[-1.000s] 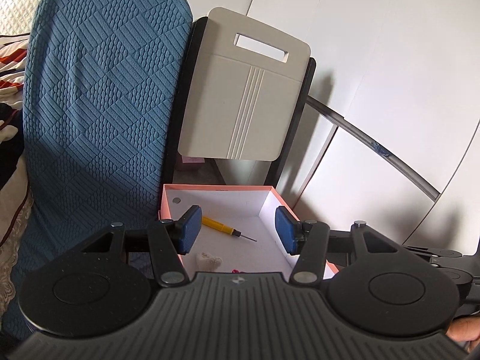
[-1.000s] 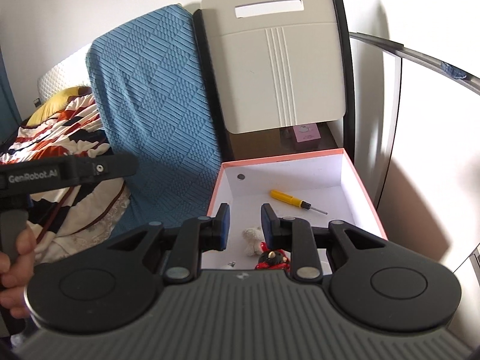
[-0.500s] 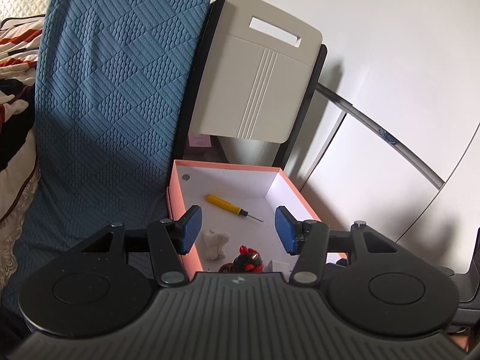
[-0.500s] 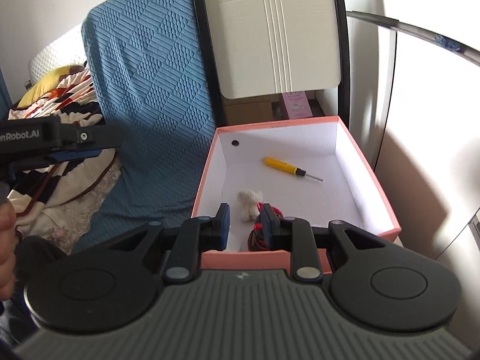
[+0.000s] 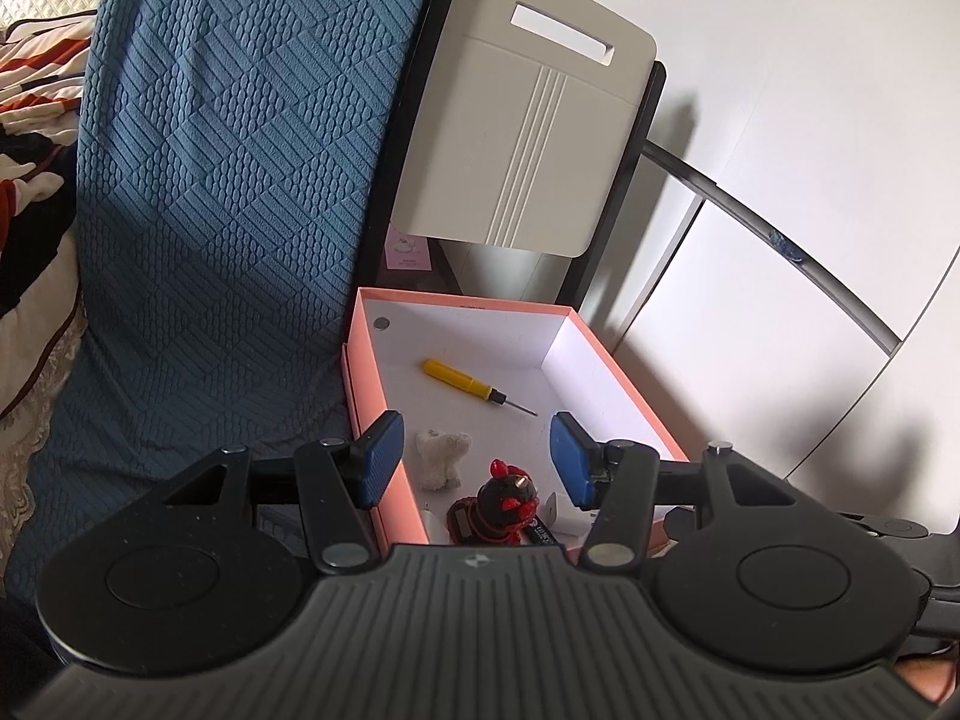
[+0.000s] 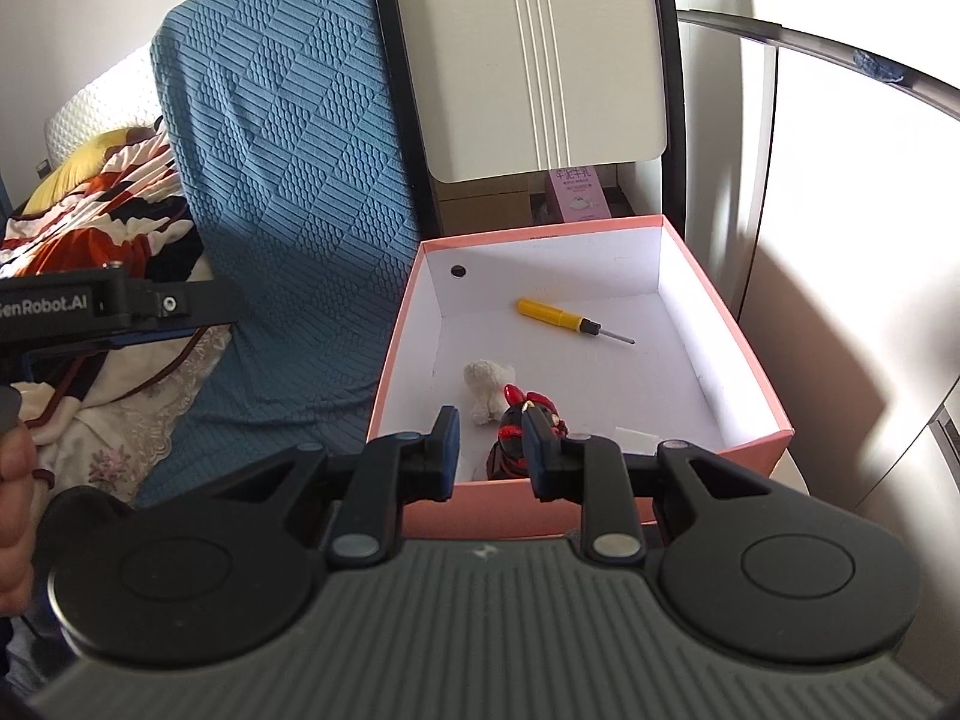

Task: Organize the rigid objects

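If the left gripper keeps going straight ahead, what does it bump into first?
Probably the red and black figurine: it stands inside the pink box, right between the open fingers of the left gripper. The small white plush toy is close beside it. Depth is hard to judge.

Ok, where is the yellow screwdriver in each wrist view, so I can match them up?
Left wrist: the yellow screwdriver lies on the floor of the pink box, centre frame, beyond the white plush toy.
Right wrist: the screwdriver sits mid-box, right of centre, tip pointing right.
Shared landmark: the round hole in the box's back wall.
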Available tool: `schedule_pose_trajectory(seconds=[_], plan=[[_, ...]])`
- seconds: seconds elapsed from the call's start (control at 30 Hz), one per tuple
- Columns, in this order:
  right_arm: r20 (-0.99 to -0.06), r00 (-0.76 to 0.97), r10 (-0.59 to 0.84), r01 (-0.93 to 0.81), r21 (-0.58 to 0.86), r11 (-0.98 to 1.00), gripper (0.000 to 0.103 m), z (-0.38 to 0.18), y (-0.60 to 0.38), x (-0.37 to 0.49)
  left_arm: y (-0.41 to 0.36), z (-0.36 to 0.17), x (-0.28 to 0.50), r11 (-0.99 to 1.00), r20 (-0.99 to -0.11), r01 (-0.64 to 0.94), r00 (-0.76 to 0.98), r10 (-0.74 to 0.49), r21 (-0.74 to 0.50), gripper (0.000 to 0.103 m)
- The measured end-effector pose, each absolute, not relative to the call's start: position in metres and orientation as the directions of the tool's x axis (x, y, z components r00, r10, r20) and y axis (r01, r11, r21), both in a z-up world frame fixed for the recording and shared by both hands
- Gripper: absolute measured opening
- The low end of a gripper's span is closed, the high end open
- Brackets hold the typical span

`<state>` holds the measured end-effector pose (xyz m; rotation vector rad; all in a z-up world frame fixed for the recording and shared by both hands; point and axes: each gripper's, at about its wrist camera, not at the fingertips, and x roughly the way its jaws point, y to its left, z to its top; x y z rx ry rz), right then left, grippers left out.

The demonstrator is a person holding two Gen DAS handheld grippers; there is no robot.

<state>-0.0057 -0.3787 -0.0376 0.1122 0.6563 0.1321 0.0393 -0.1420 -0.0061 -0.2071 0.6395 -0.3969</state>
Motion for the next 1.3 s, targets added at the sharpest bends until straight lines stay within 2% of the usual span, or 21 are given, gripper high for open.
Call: schedule_pose_trajectory(seconds=[0.13, 0.2, 0.27, 0.33, 0.47, 0.53, 1.0, 1.3], plan=[[-0.605, 0.783, 0.148, -0.081, 0.138, 0.987, 0.029, -0.0397, -0.3766, -0.0053, -0.141, -0.0108, 0.042, 0.91, -0.553, 0.281, 0.725, -0.41, -0.306, 0.069], [-0.606, 0.783, 0.141, -0.078, 0.129, 0.989, 0.039, -0.0408, -0.3762, -0.0042, -0.1392, -0.0127, 0.0437, 0.913, -0.556, 0.271, 0.727, -0.402, -0.306, 0.082], [-0.611, 0.78, 0.136, -0.075, 0.125, 0.989, 0.073, -0.0421, -0.3771, -0.0019, -0.1377, -0.0131, 0.0448, 0.915, -0.552, 0.266, 0.734, -0.396, -0.302, 0.097], [-0.609, 0.783, 0.121, -0.056, 0.125, 0.991, 0.093, -0.0428, -0.3792, -0.0004, -0.1373, -0.0122, 0.0453, 0.925, -0.554, 0.259, 0.743, -0.375, -0.28, 0.1], [-0.612, 0.782, 0.117, -0.051, 0.125, 0.991, 0.095, -0.0427, -0.381, 0.0027, -0.1368, -0.0117, 0.0476, 0.932, -0.561, 0.25, 0.747, -0.358, -0.262, 0.103], [-0.614, 0.78, 0.118, -0.05, 0.127, 0.991, 0.103, -0.0434, -0.381, 0.0039, -0.1373, -0.012, 0.0481, 0.933, -0.562, 0.245, 0.747, -0.355, -0.264, 0.103], [-0.614, 0.783, 0.099, -0.031, 0.121, 0.992, 0.103, -0.0452, -0.3807, 0.0027, -0.1416, -0.0087, 0.0441, 0.938, -0.55, 0.254, 0.76, -0.345, -0.238, 0.103], [-0.619, 0.779, 0.094, -0.032, 0.111, 0.993, 0.103, -0.0468, -0.3795, 0.0029, -0.1389, -0.0133, 0.0468, 0.95, -0.572, 0.217, 0.76, -0.309, -0.224, 0.103]])
